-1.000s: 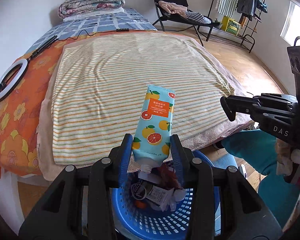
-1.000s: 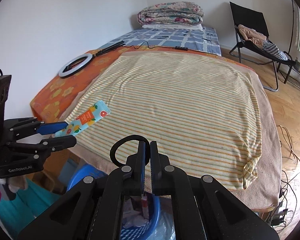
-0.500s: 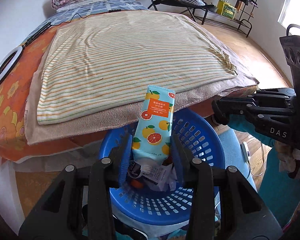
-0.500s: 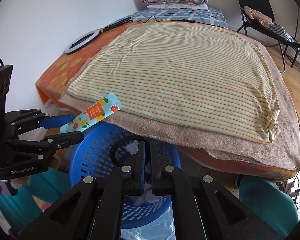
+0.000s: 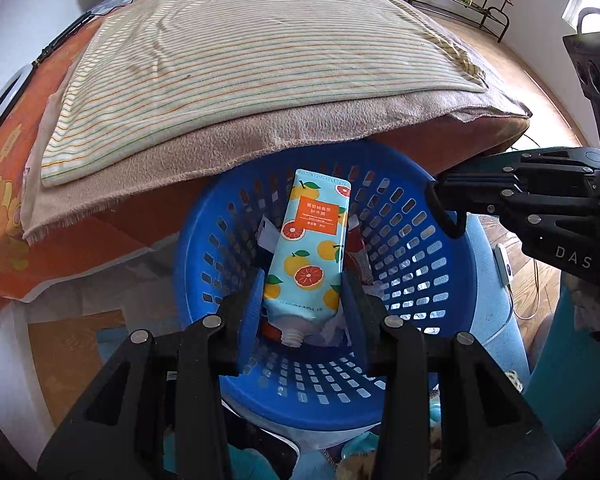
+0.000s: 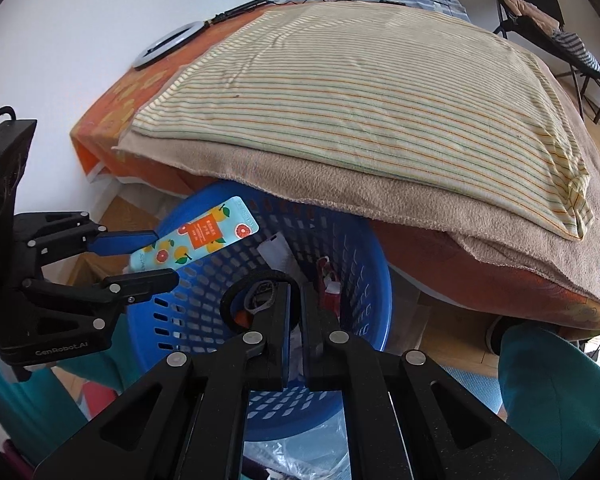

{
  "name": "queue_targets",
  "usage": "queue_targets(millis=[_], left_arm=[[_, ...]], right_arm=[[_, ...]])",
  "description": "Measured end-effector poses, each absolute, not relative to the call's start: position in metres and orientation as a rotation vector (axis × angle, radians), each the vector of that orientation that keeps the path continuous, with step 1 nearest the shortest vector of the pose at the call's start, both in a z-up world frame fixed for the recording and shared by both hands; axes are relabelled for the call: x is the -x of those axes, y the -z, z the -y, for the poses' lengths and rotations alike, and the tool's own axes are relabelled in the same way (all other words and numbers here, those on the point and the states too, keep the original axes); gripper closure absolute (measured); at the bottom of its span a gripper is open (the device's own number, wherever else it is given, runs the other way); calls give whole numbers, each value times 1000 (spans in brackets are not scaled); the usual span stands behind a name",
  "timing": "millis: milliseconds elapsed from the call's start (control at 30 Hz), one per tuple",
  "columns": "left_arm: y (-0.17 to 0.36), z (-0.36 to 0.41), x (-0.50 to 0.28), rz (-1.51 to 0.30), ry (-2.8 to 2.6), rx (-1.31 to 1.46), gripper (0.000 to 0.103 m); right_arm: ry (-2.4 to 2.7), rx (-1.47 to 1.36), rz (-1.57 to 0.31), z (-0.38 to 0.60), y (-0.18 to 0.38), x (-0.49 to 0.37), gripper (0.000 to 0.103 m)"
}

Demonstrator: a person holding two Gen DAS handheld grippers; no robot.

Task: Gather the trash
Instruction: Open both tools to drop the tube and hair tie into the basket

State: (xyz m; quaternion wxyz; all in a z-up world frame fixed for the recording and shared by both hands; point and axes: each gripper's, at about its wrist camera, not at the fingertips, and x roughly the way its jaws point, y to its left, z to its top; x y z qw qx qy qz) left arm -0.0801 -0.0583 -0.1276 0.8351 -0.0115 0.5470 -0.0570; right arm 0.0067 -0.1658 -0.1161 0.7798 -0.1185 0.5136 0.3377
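Blue-padded left gripper (image 5: 303, 300) clamps the citrus-print tube (image 5: 310, 248) over the blue basket (image 5: 420, 380); right gripper (image 6: 296, 300) closed, seemingly on a black ring (image 6: 236, 300).

A second ago the left tool (image 5: 302, 304) held the tube (image 5: 310, 248) up against the striped blanket (image 5: 236, 64) on the bed; now both tube and tool sit low in the frame, over the open mouth of the blue basket (image 5: 440, 280). The right tool (image 6: 294, 312) has likewise dropped from bed level to above the basket, at the lower centre of its view.
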Motion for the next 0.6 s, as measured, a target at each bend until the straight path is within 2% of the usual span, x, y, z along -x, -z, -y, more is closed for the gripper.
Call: queue_targets(millis=[600], left_arm=[[138, 57, 70, -1192, 88, 16, 64]], right_arm=[[-740, 279, -1154, 157, 131, -7, 100]])
